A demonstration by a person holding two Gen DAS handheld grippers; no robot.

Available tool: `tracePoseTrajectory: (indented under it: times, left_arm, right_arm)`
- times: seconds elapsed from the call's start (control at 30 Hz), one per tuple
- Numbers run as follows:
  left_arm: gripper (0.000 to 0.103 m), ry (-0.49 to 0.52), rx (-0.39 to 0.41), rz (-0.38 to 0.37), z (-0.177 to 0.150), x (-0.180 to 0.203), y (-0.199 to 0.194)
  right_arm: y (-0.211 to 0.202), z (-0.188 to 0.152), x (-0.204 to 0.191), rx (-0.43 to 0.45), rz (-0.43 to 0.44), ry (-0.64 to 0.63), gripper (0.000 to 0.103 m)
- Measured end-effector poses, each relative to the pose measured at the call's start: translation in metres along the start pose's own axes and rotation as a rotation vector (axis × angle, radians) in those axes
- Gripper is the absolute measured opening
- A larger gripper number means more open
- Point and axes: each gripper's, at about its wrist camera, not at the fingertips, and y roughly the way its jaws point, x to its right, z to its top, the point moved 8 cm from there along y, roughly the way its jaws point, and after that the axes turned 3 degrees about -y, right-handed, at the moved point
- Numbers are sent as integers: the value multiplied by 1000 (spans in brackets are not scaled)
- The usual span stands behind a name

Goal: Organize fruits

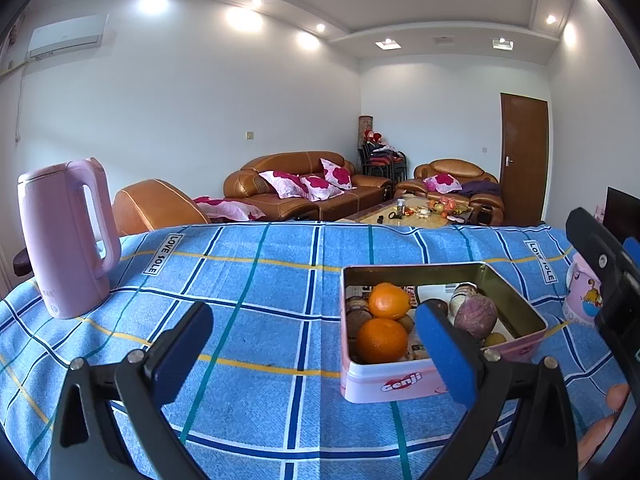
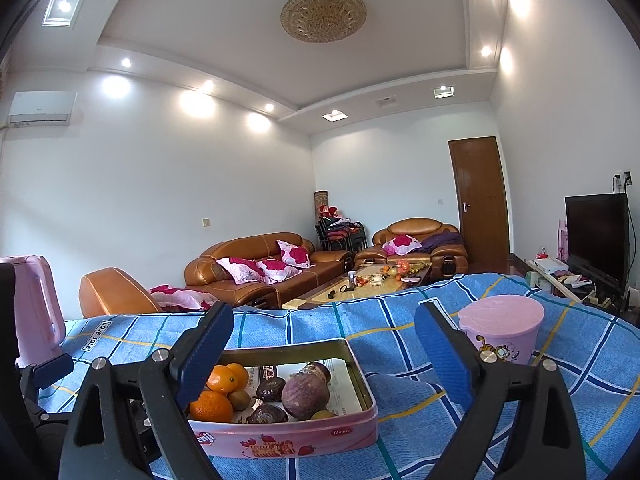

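A pink tin box (image 1: 400, 385) stands on the blue checked tablecloth (image 1: 260, 280). It holds two oranges (image 1: 382, 340), a purple round fruit (image 1: 476, 315), dark passion fruits and small kiwis. The box also shows in the right wrist view (image 2: 288, 442) with the oranges (image 2: 222, 380) and the purple fruit (image 2: 305, 396). My left gripper (image 1: 312, 344) is open and empty, just left of and in front of the box. My right gripper (image 2: 320, 352) is open and empty, above the box's near side. Its arm shows at the right edge of the left view.
A pink kettle (image 1: 68, 236) stands at the table's left. A pink lidded cup (image 2: 502, 334) stands right of the box. Beyond the table's far edge are brown sofas (image 1: 304, 188), a coffee table and a TV (image 2: 596, 236).
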Motion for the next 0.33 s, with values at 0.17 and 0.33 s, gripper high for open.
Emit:
tracePoseTrajectory:
  times: [0.17, 0.33]
  left_arm:
    - [103, 3, 1, -7, 0, 1, 0]
    - [103, 2, -3, -2, 0, 0, 1]
  right_arm:
    - [1, -1, 1, -10, -3, 5, 93]
    - [2, -3, 4, -19, -14, 14, 93]
